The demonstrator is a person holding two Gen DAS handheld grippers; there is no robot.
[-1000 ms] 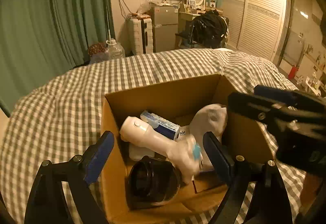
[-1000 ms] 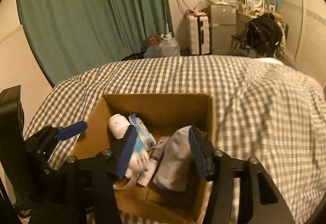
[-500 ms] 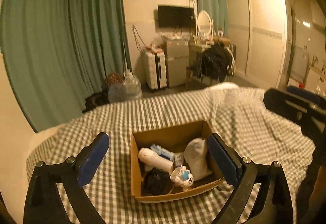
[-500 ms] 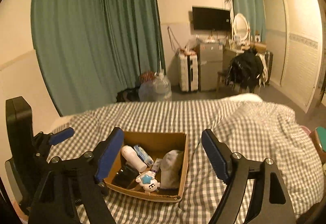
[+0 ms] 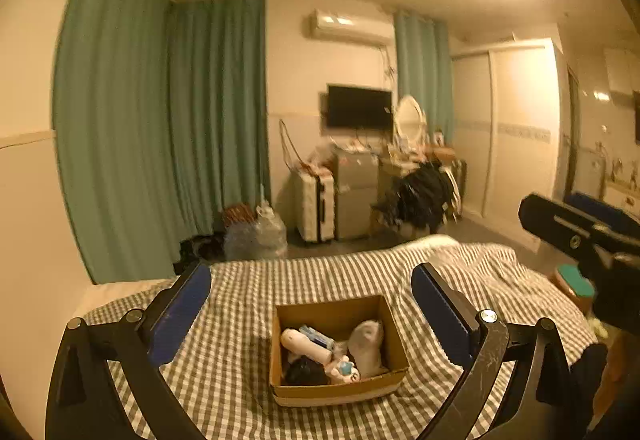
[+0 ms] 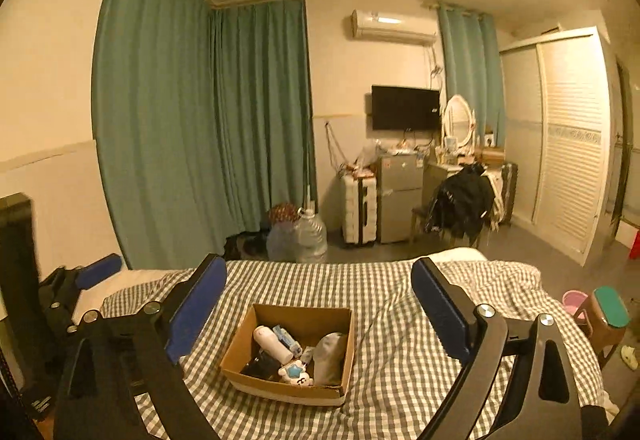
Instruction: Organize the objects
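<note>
We have pulled both tools up and back from the cardboard box (image 5: 338,388) on the checked bed (image 5: 240,320). Left gripper (image 5: 310,310) and right gripper (image 6: 318,306) have just been opening, now spread and empty. Star toy (image 6: 296,370) lies inside; sorting looks finished.

No lettering can be read anywhere: the packets inside the cardboard box (image 6: 289,384) on the bed are too small and blurred to make out.
</note>
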